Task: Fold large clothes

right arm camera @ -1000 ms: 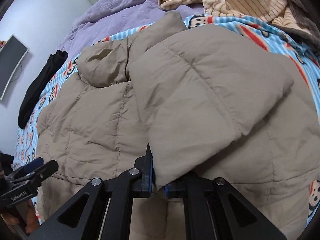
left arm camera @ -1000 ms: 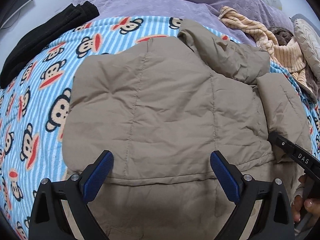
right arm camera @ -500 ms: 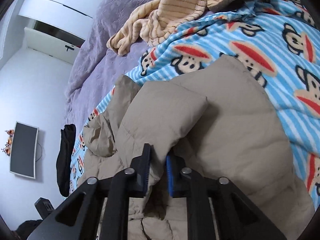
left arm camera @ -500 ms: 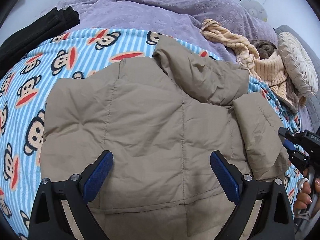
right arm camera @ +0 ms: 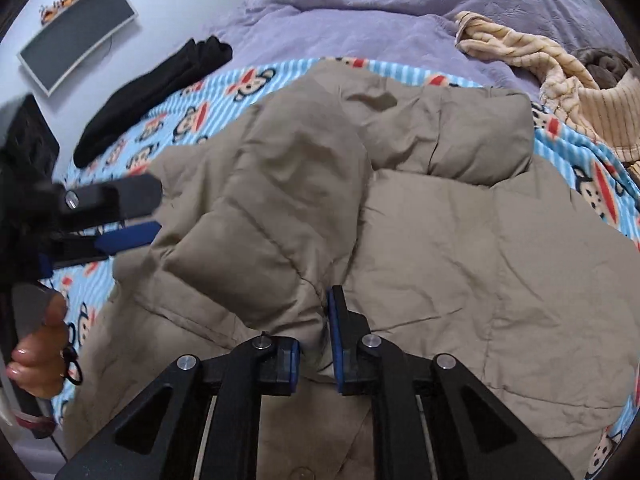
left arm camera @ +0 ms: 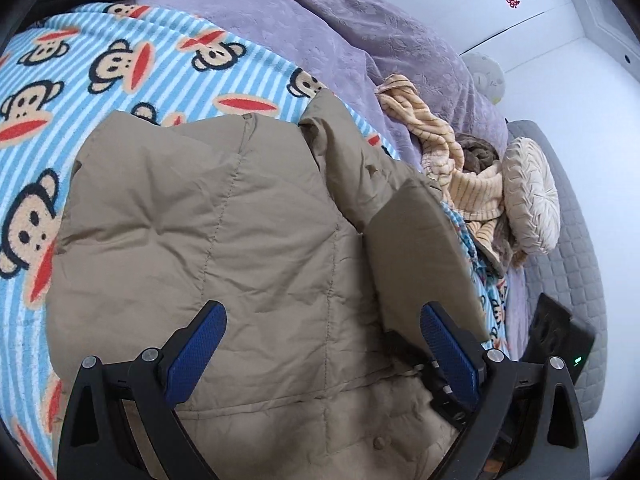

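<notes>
Taupe quilted jacket [right arm camera: 440, 240] lies mid-frame on the bed [right arm camera: 248, 80]; right tongs [right arm camera: 316, 344] pinch its sleeve [right arm camera: 248, 240], left tongs [left arm camera: 320, 352] hover spread: lay the sleeve flat across the body, edges aligned.

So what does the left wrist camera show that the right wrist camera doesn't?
Only the left wrist view shows the round cream cushion and the open left gripper over the jacket. Only the right wrist view shows the wall screen, a hand, and the right gripper clamping the jacket's sleeve. Both show the tan jacket, monkey blanket and striped garment.
</notes>
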